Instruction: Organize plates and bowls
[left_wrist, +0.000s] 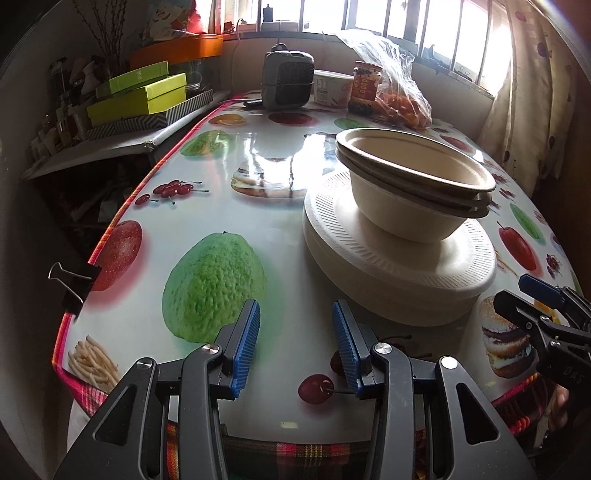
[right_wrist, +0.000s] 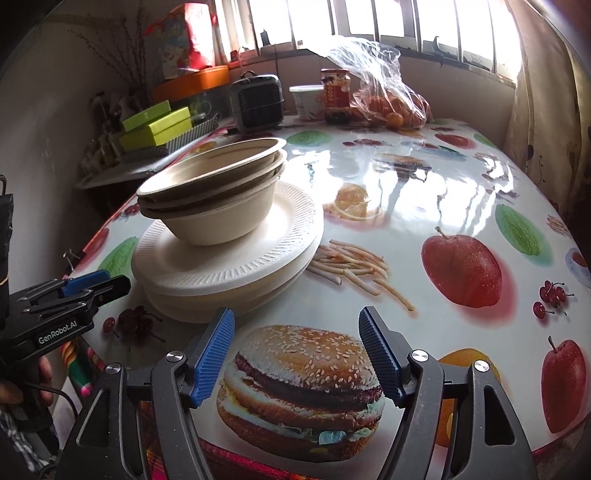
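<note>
The stack of white plates (left_wrist: 399, 258) is the landmark here; it lies on the table (left_wrist: 258, 155) with the fruit-print cover, and three nested bowls (left_wrist: 417, 184) stand upright on top of it. The plates are not lined up exactly, so their rims step out at the near side.

The left gripper (left_wrist: 295, 347) hovers just in front of the stack, a little to its left, with the jaws apart and nothing between them. The right gripper (right_wrist: 295, 354) is in front of the stack too, to its right, above a printed burger; its jaws stand wide apart and empty.

Left of the stack the table is bare up to its edge, where a black binder clip (left_wrist: 74, 284) holds the cover. Right of the stack there is also wide free surface. Behind the stack, near the window, stand a small grey heater (left_wrist: 288, 79), a jar (left_wrist: 364, 88) and a plastic bag of oranges (left_wrist: 399, 92), well apart from the plates.
</note>
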